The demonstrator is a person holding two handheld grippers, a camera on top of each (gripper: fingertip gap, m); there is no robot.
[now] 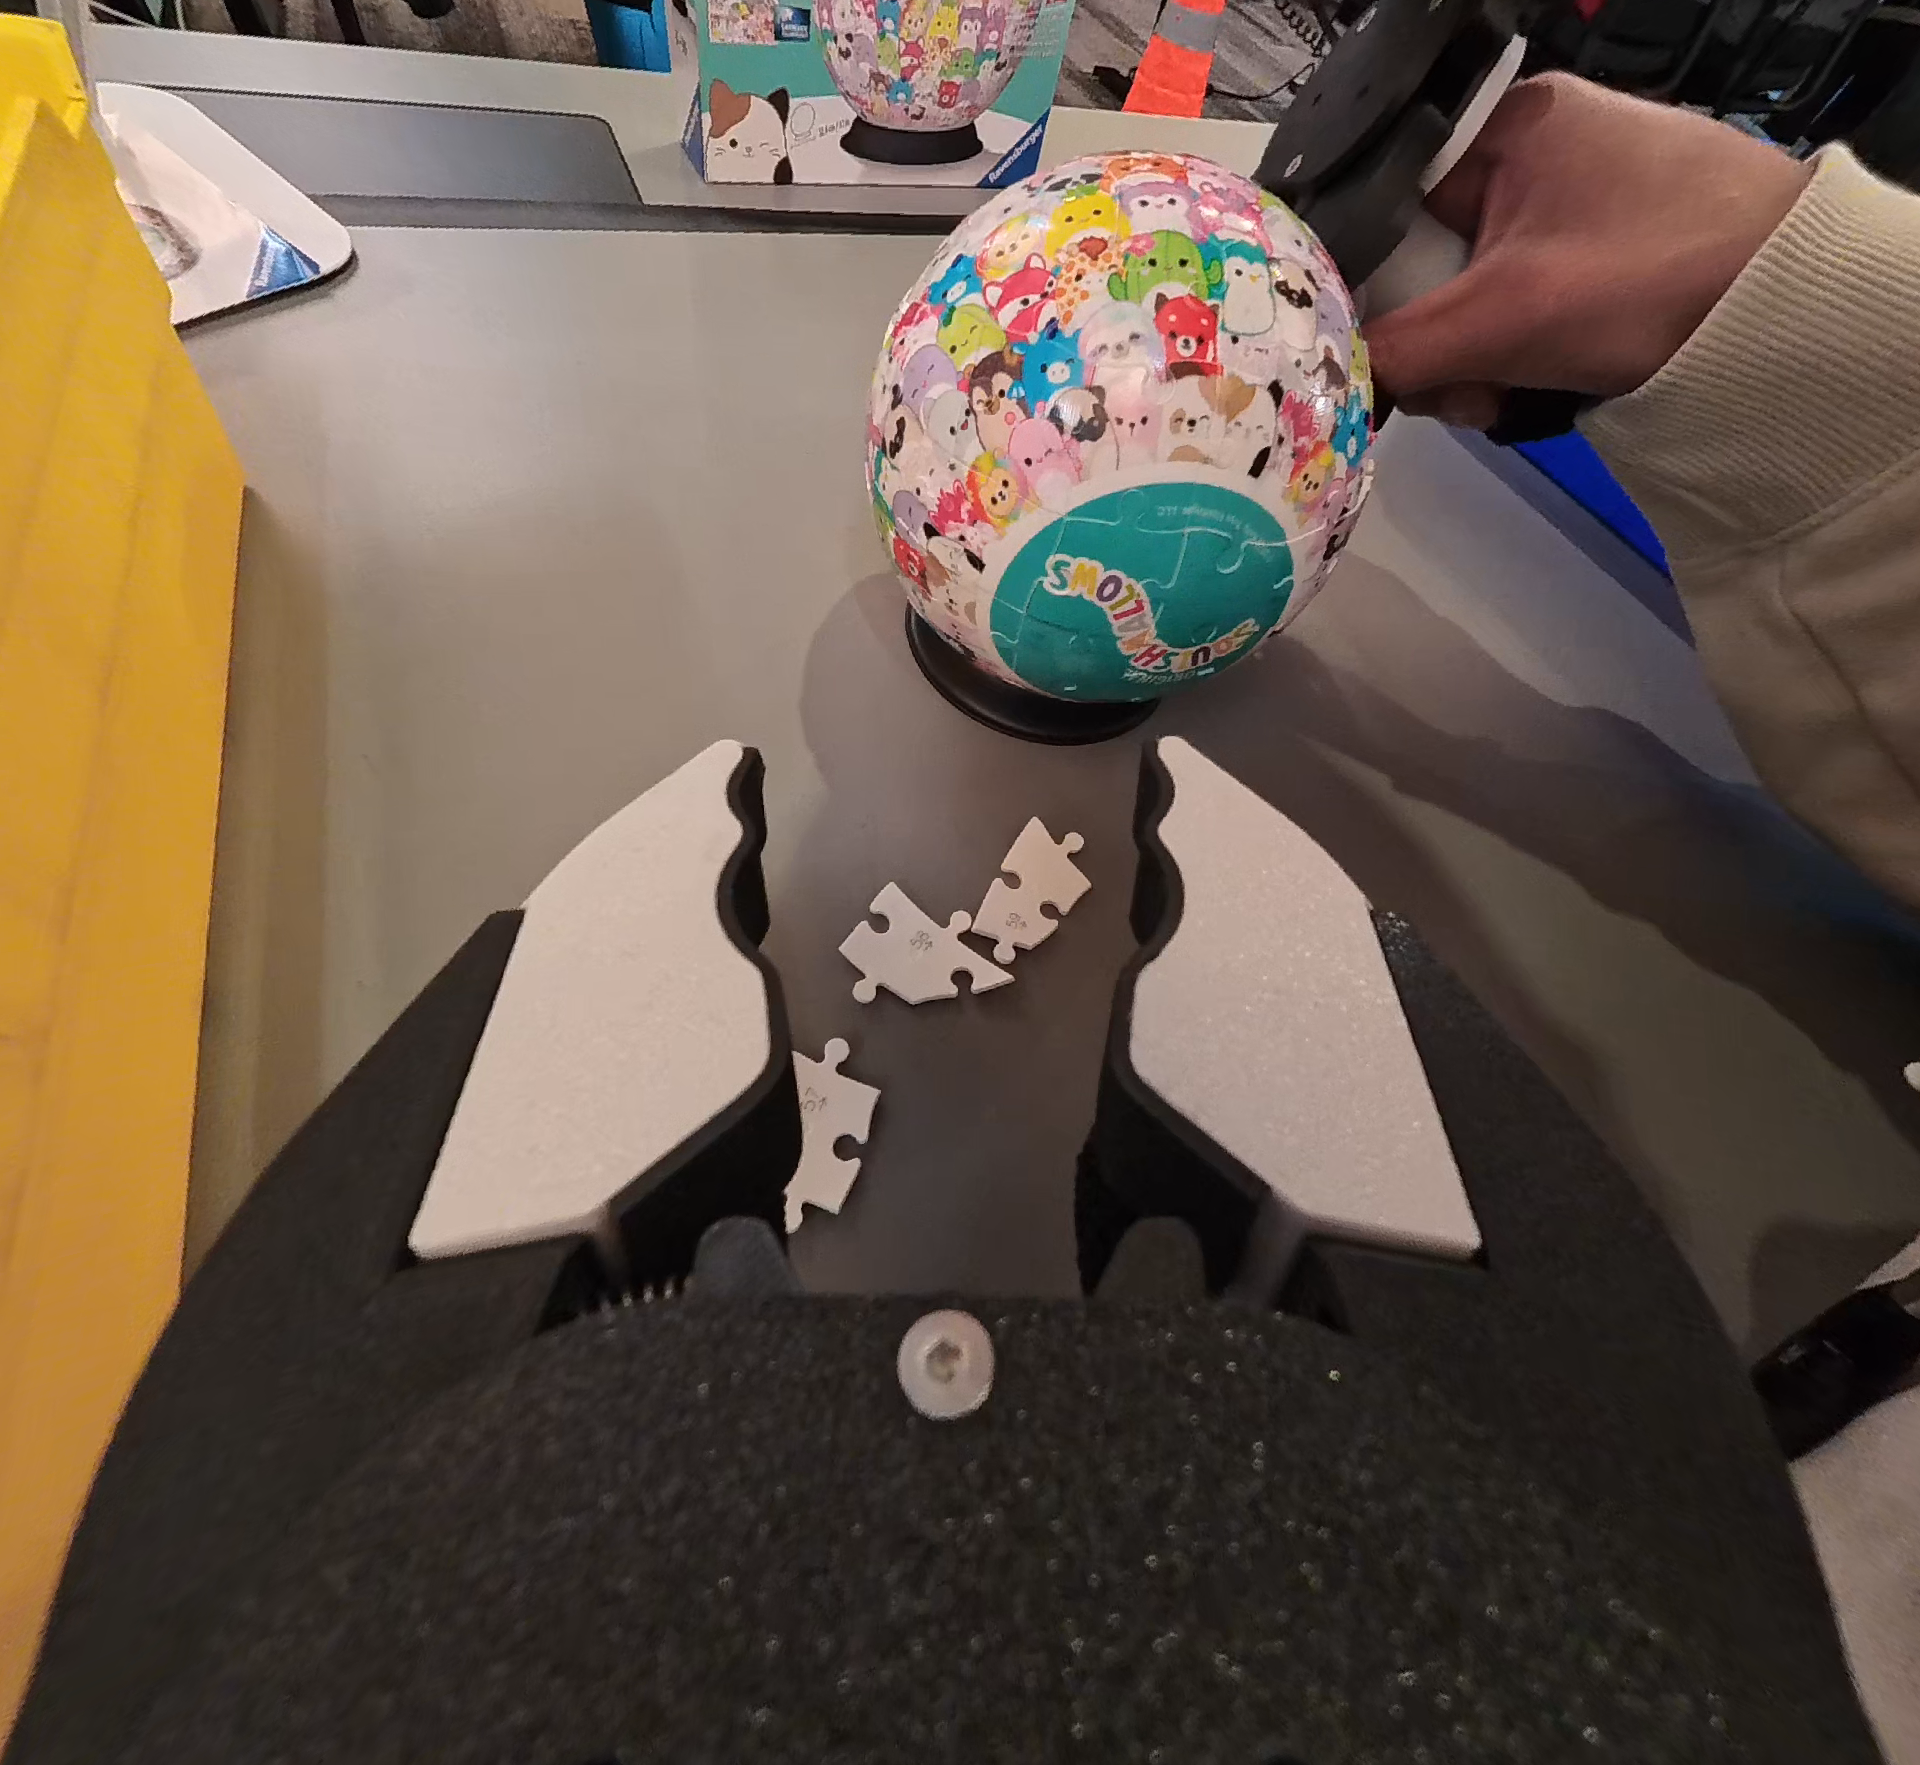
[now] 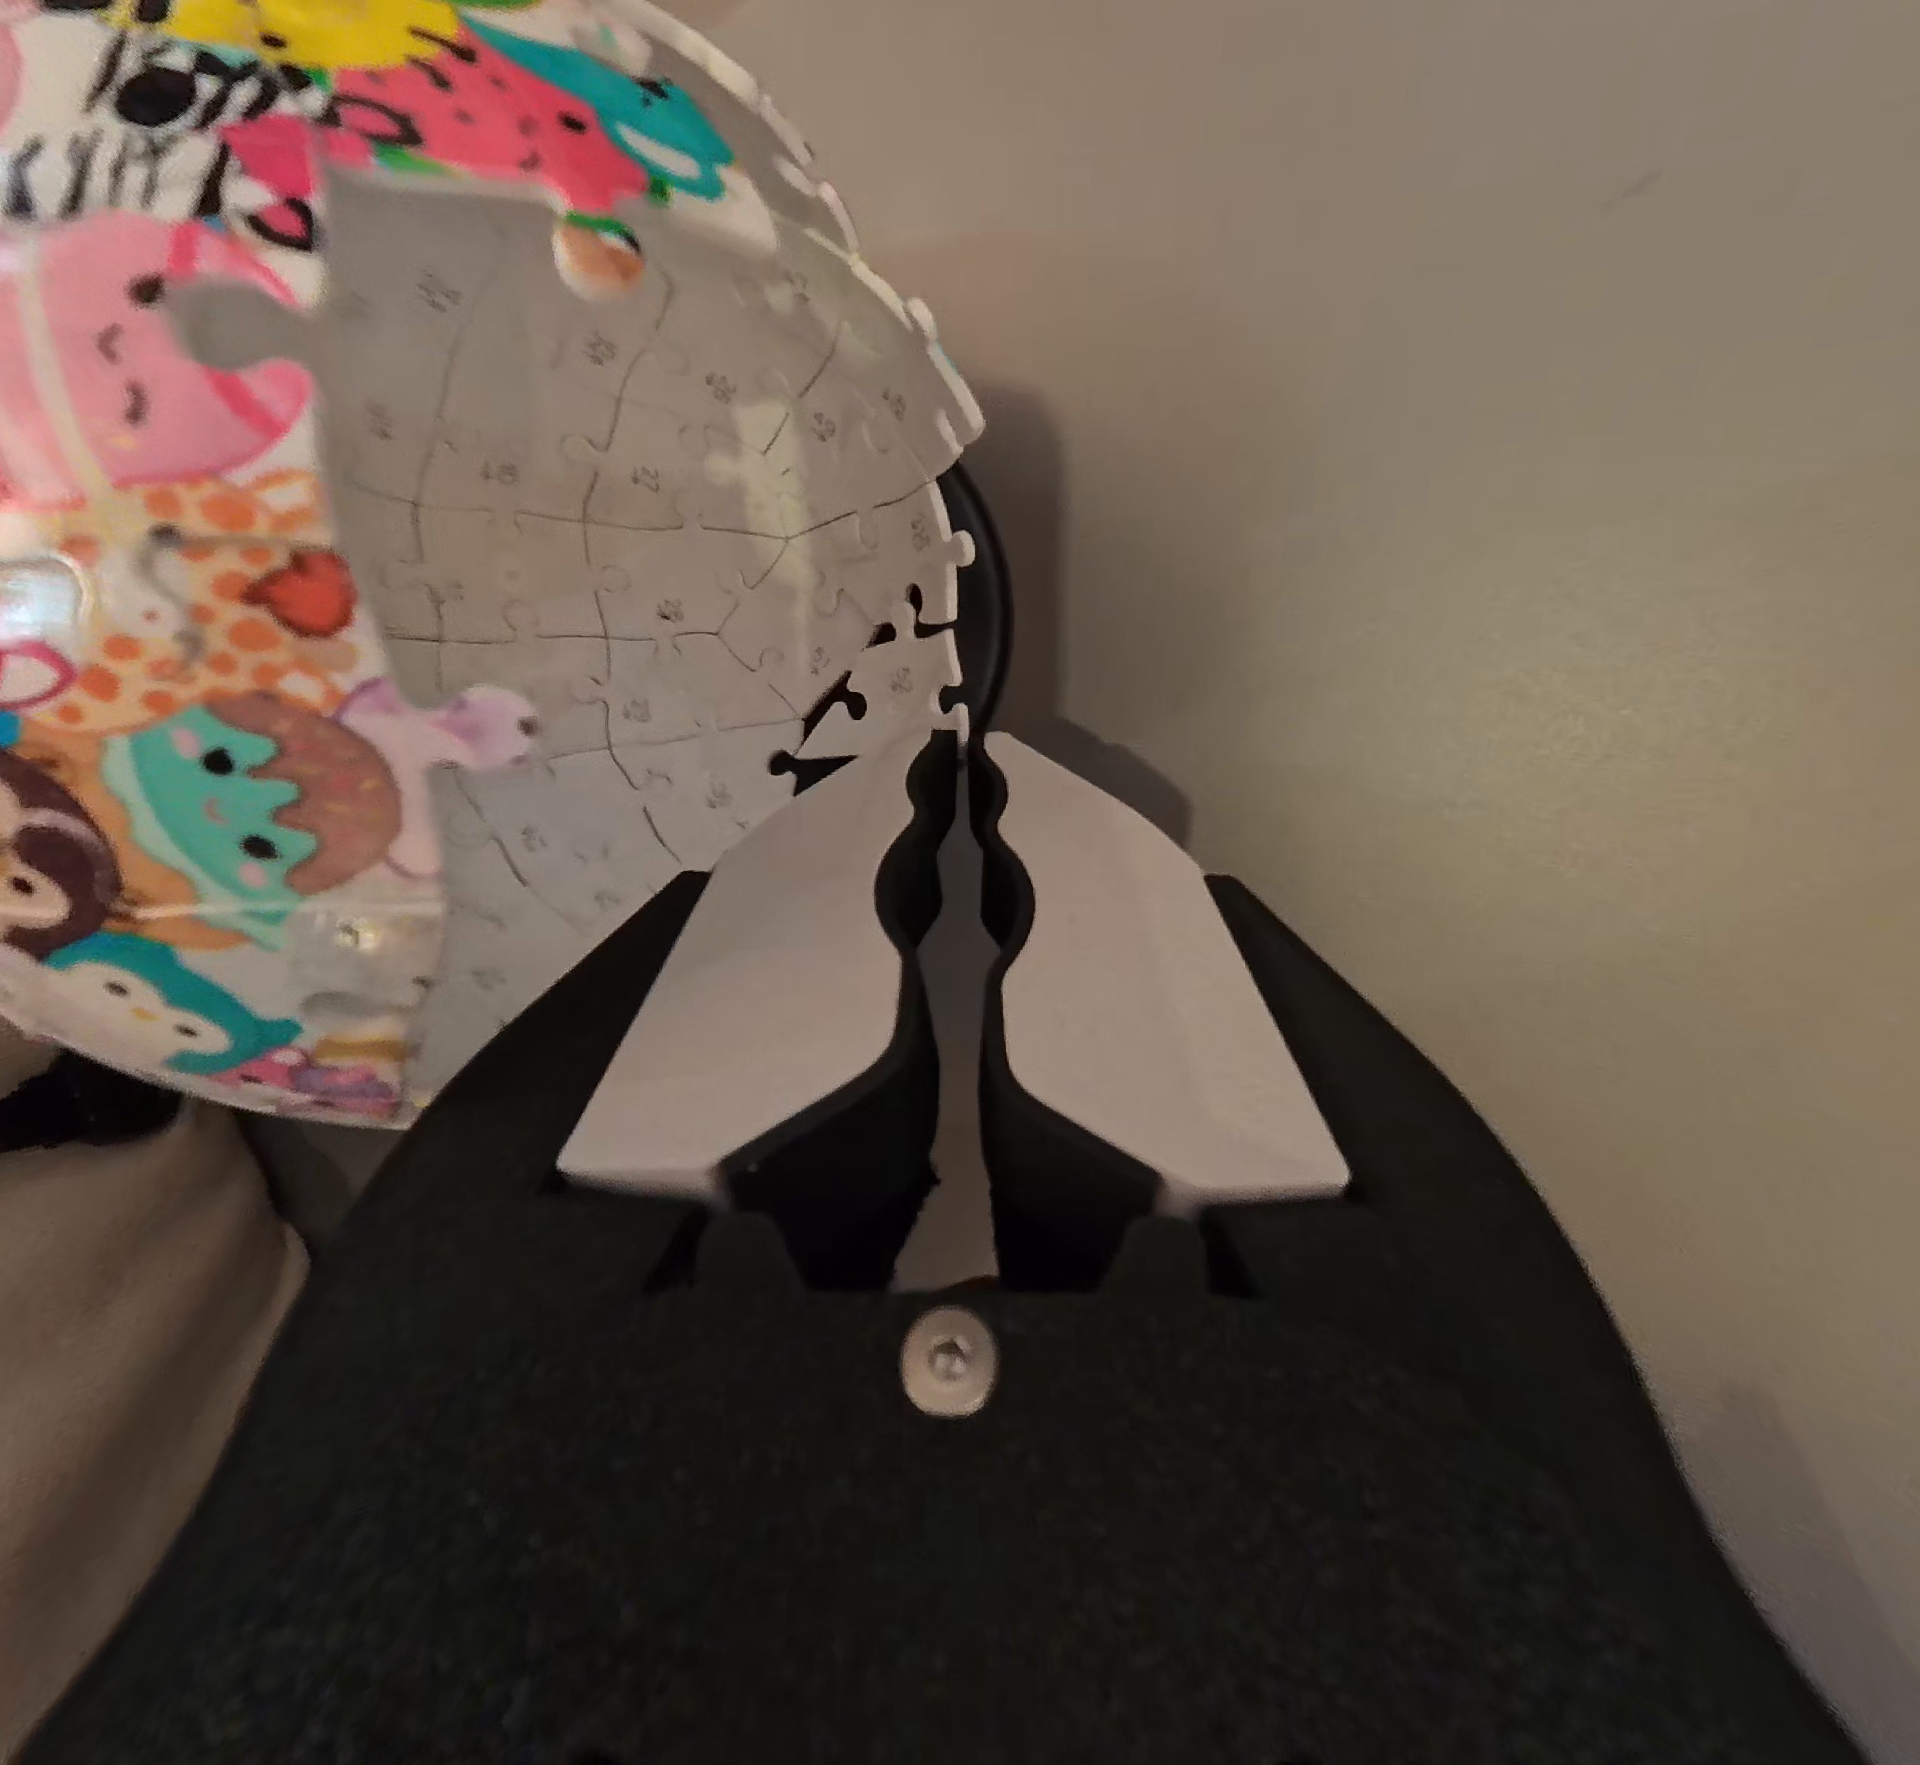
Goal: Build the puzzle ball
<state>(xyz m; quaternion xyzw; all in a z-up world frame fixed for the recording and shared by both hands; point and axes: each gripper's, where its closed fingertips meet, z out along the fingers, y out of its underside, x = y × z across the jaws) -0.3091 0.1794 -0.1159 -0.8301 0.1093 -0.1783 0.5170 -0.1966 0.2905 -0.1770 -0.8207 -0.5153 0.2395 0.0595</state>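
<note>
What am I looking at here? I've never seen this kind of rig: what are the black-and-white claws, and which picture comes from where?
Each picture comes from a camera mounted on a handheld gripper, looking along its two fingers. A person holds one per hand. The left gripper is open above three loose white puzzle pieces on the grey table. Beyond sits the colourful puzzle ball on a black stand, with its box behind. The right gripper is nearly closed at the ball's unfinished edge; whether it grips a piece is unclear.
</note>
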